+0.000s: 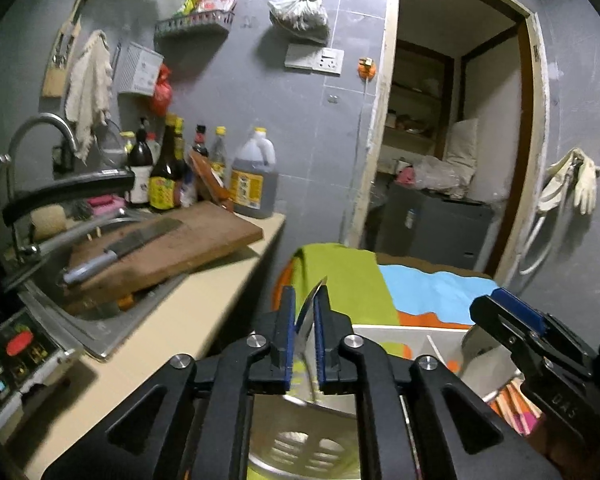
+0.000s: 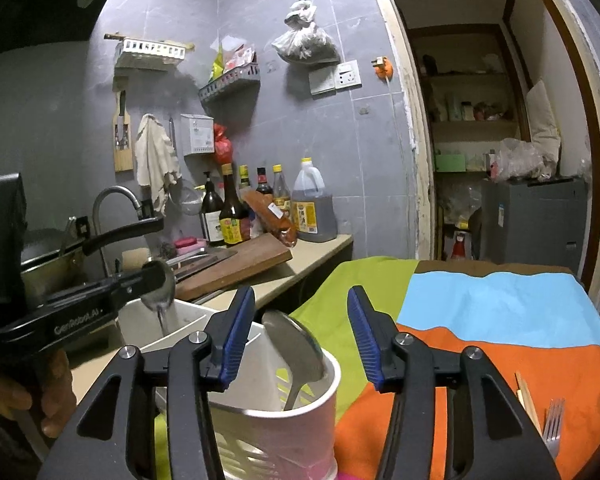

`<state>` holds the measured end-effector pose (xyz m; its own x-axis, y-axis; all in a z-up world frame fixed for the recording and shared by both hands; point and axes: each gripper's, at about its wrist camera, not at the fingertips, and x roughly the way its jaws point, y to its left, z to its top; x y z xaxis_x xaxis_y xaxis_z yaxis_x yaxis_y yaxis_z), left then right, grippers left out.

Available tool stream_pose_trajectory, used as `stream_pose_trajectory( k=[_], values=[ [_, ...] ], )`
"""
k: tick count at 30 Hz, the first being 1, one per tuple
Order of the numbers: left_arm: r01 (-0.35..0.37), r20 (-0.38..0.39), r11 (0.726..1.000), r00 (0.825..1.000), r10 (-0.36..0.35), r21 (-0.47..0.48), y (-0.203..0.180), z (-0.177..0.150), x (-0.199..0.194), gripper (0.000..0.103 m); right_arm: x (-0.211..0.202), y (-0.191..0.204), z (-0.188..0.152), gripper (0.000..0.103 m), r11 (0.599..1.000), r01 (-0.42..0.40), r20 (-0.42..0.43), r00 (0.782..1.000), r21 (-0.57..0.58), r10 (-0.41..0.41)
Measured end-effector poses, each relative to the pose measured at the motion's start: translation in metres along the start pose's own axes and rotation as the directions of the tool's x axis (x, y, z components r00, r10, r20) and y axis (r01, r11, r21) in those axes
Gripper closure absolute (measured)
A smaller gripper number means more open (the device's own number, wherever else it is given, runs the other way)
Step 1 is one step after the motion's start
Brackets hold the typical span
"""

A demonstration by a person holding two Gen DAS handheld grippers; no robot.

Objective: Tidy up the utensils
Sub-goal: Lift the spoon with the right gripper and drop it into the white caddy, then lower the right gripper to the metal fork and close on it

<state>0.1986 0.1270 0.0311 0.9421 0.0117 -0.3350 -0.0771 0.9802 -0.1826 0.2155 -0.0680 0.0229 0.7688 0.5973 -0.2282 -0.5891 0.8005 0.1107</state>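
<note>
A small home kitchen: grey tiled wall (image 2: 300, 128), a sink (image 1: 80, 320) with a tap (image 2: 116, 200) at nine o'clock, sauce bottles (image 2: 236, 208) and a chopping board (image 1: 168, 248) on the counter (image 1: 172, 320). At two o'clock a doorway (image 2: 500, 140) opens onto what looks like a pantry.

Between the left tongs (image 1: 304, 316), the steel spoon (image 1: 310, 312) shows only a blurred sliver, its handle hidden behind the blue pads. Below the right tongs (image 2: 300, 336), the pale slotted plastic utensil holder (image 2: 300, 420) runs off the bottom edge. Right of them, the steel fork (image 2: 553, 424) and wooden chopsticks (image 2: 527, 396) are cut off too.
</note>
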Motion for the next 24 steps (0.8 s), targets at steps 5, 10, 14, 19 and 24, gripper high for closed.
stream_pose_trajectory(
  k=[5, 10, 14, 19, 24],
  values=[
    [0.04, 0.039, 0.998, 0.999, -0.039, -0.04, -0.006, 0.006, -0.012, 0.07, -0.019, -0.004, 0.011, 0.044, 1.0, 0.013, 0.055, 0.998, -0.005, -0.013],
    [0.072, 0.096, 0.997, 0.993, -0.069, -0.032, -0.025, 0.019, -0.029, 0.052, -0.046, -0.012, 0.027, 0.027, 0.998, 0.064, 0.136, 0.989, -0.018, -0.061],
    [0.106, 0.148, 0.994, 0.984, -0.102, -0.016, -0.046, 0.025, -0.041, 0.04, -0.076, -0.024, 0.038, 0.01, 0.992, 0.122, 0.202, 0.973, -0.03, -0.114],
    [0.149, 0.184, 0.989, 0.972, -0.149, 0.015, -0.075, 0.029, -0.05, 0.021, -0.113, -0.042, 0.047, 0.0, 0.98, 0.196, 0.258, 0.95, -0.043, -0.179],
    [0.197, 0.187, 0.979, 0.961, -0.201, 0.042, -0.103, 0.025, -0.052, 0.011, -0.143, -0.062, 0.047, 0.0, 0.961, 0.274, 0.27, 0.929, -0.04, -0.254]
  ],
)
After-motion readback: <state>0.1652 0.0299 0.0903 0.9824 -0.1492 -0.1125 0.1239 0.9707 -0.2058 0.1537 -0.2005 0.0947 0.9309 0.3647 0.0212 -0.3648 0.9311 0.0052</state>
